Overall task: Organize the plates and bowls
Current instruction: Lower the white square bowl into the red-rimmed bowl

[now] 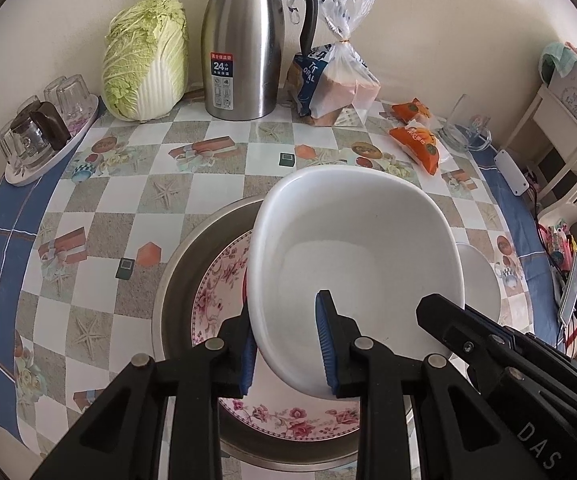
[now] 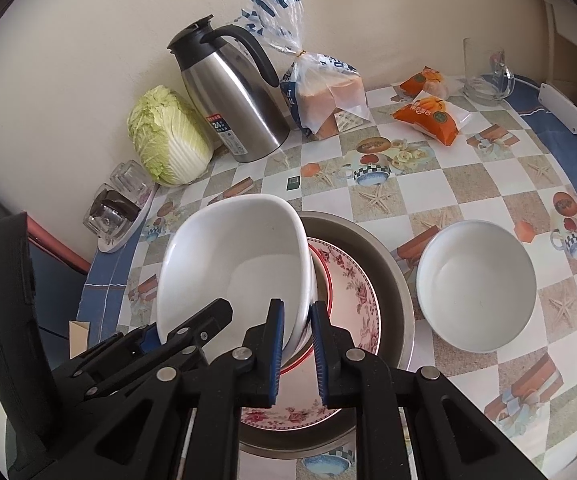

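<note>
A white squarish bowl (image 1: 352,256) is held tilted above a floral plate (image 1: 288,416) that lies in a steel basin (image 1: 184,280). My left gripper (image 1: 288,344) is shut on the bowl's left rim. My right gripper (image 2: 296,344) is shut on the bowl's (image 2: 232,264) right rim, over the floral plate (image 2: 352,292) and basin (image 2: 392,272). A round white bowl (image 2: 476,284) stands on the table right of the basin; its edge shows in the left wrist view (image 1: 480,280). The right gripper's body shows at lower right of the left wrist view.
At the back stand a napa cabbage (image 1: 144,60), a steel thermos jug (image 1: 244,48), a bagged bread loaf (image 1: 336,80), orange snack packs (image 1: 420,140) and a glass mug (image 1: 464,128). A tray of upturned glasses (image 1: 44,132) sits far left. A white device (image 2: 560,108) lies at the right edge.
</note>
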The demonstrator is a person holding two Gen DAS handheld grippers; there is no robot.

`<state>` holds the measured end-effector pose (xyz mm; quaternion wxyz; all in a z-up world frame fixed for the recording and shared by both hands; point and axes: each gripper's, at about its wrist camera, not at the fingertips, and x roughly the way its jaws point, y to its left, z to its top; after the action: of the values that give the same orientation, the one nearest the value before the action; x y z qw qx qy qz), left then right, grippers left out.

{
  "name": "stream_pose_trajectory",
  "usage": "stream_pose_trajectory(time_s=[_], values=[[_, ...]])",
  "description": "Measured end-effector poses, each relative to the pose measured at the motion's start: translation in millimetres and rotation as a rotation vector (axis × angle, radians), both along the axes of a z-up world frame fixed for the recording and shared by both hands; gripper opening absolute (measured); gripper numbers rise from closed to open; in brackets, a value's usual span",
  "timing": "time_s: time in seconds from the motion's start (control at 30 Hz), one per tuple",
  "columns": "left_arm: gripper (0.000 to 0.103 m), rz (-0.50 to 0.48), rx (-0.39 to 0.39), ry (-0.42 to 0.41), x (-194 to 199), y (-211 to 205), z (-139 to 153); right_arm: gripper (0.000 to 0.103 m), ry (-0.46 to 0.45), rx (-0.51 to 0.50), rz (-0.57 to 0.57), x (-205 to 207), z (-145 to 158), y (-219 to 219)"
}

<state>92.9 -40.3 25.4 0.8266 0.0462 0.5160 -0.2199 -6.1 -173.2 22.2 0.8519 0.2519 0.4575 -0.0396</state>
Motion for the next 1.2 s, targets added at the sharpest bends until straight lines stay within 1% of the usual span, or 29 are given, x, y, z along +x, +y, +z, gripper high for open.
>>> stream_pose_trajectory(time_s=[0.53,0.63,1.07,1.2], values=[[0.030,-0.004,0.002,0.012,0.9,-1.1,-4.8,0.017,0.021,0.000,-0.001,2.1,-5.3,-0.9],[0.032,-0.003,-0.005,0.018,1.5,-0.6,-5.3,0.017,0.024,0.007,-0.001,2.2,-6.1,-1.0],[0.035,-0.005,-0.012,0.022,1.6,-0.5,-4.8,0.017,0.021,0.019,-0.003,2.2,-6.4,-2.9],[0.039,-0.003,-0.013,0.009,0.5,-0.7,-1.6,0.017,0.021,0.021,-0.002,2.2,-6.1,-3.2]])
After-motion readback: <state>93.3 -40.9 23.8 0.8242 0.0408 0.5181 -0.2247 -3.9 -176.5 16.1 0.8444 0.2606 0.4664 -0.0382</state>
